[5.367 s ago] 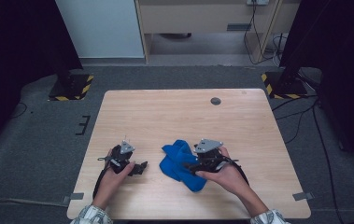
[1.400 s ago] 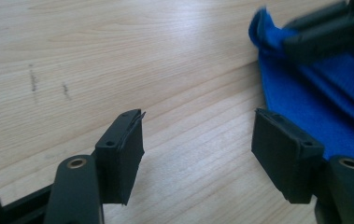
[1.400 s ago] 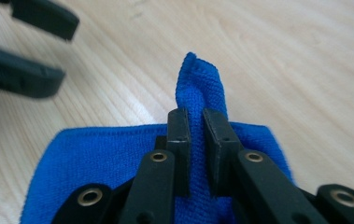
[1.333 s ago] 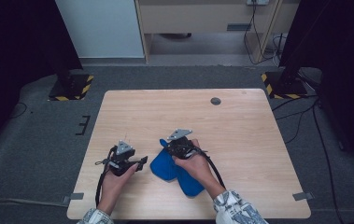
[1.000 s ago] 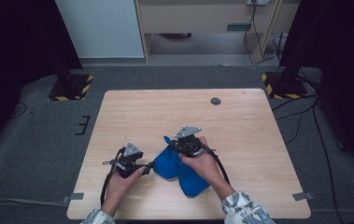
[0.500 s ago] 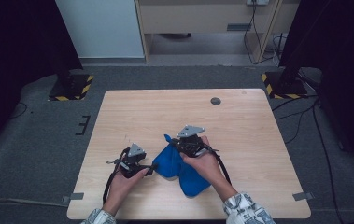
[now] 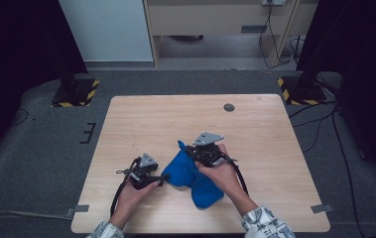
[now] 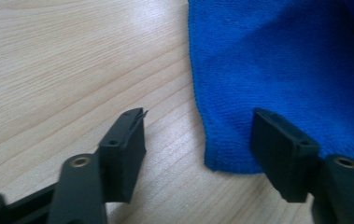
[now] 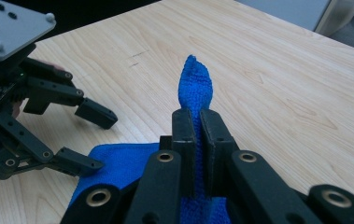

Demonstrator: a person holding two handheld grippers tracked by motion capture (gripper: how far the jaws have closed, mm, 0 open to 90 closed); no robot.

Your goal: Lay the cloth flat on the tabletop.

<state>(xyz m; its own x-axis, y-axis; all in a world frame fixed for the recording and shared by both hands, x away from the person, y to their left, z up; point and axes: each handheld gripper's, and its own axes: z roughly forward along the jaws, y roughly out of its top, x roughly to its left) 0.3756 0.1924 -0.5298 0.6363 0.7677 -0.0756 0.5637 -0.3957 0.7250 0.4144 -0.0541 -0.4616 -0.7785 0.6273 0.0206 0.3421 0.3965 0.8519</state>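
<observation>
The blue cloth (image 7: 191, 174) lies at the table's (image 7: 275, 139) six o'clock edge. The left gripper (image 8: 198, 140), its spread jaws just closing around the cloth's corner, could scrape bare wood. At one o'clock, the right gripper (image 9: 197, 126), clamped on a raised fold, might tug it away
</observation>
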